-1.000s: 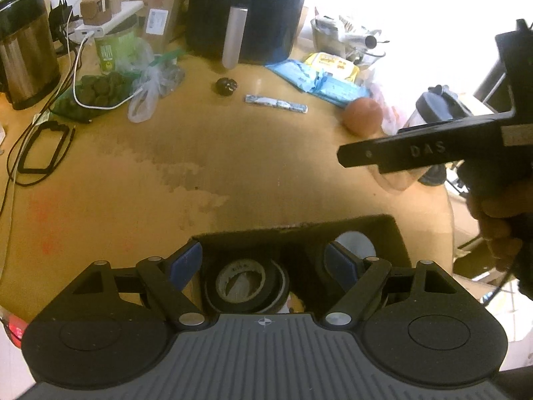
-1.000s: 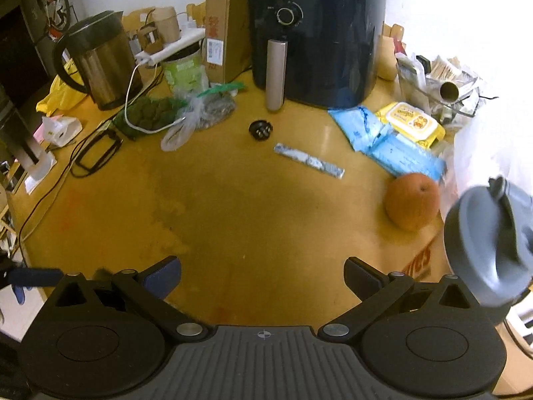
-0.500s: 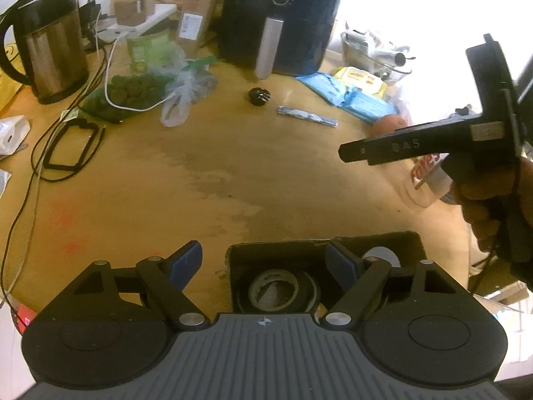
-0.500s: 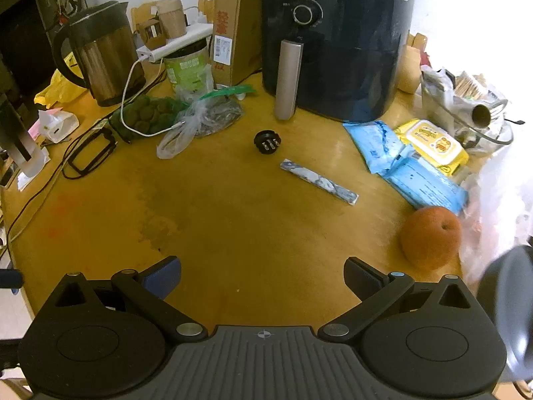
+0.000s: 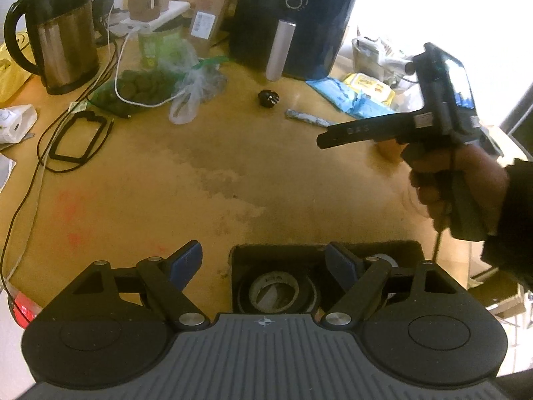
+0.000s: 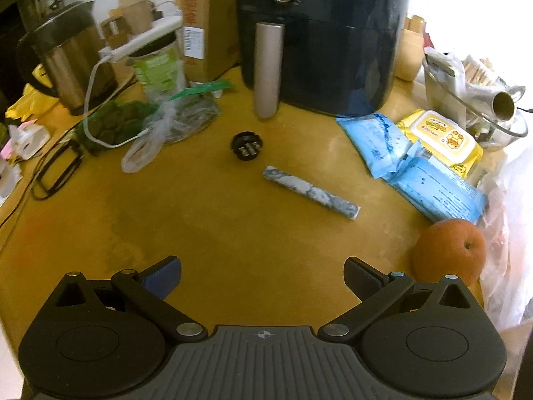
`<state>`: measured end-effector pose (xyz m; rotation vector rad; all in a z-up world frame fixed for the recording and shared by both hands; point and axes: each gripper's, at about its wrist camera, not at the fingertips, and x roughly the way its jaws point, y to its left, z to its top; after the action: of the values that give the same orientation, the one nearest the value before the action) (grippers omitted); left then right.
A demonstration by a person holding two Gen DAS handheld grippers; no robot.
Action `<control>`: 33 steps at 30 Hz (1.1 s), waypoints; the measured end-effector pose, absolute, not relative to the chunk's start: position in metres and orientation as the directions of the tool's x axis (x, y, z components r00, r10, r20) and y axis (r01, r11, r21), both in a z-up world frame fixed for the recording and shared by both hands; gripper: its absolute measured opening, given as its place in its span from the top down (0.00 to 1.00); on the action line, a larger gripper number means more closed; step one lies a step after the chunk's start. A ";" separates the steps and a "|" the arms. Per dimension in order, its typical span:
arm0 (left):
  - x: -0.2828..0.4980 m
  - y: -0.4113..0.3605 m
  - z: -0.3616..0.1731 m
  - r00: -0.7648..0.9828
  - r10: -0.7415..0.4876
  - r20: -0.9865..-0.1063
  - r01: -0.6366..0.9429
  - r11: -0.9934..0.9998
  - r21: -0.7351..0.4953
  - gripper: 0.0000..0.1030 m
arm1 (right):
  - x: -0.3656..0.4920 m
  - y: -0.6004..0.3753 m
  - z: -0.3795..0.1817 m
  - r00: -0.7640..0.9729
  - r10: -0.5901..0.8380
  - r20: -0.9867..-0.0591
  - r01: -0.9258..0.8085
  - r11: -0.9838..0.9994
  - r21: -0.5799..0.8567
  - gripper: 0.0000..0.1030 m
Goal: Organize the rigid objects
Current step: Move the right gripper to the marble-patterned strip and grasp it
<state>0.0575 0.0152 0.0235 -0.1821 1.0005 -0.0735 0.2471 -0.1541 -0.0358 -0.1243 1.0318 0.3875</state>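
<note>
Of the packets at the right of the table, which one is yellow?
The yellow wipes pack with the cartoon duck on its lid, farthest back beside the glass bowl. The two packets in front of it are light blue.

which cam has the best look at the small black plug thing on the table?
Right wrist view. The black plug sits near centre, close enough to show metal prongs, apart from the wrapped stick beside it. The left wrist view shows the same plug smaller and farther off, detail lost.
</note>
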 end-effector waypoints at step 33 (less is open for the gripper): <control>0.044 0.040 0.015 0.481 -0.016 -0.876 -0.238 0.960 -0.148 0.21 | 0.336 -0.131 -0.111 0.581 0.165 -0.797 -0.349 0.935 -0.061 0.39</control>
<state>0.0438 0.0400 0.0149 -0.2639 1.0632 0.1373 0.3362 -0.1306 -0.1107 -0.2202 0.9030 0.3028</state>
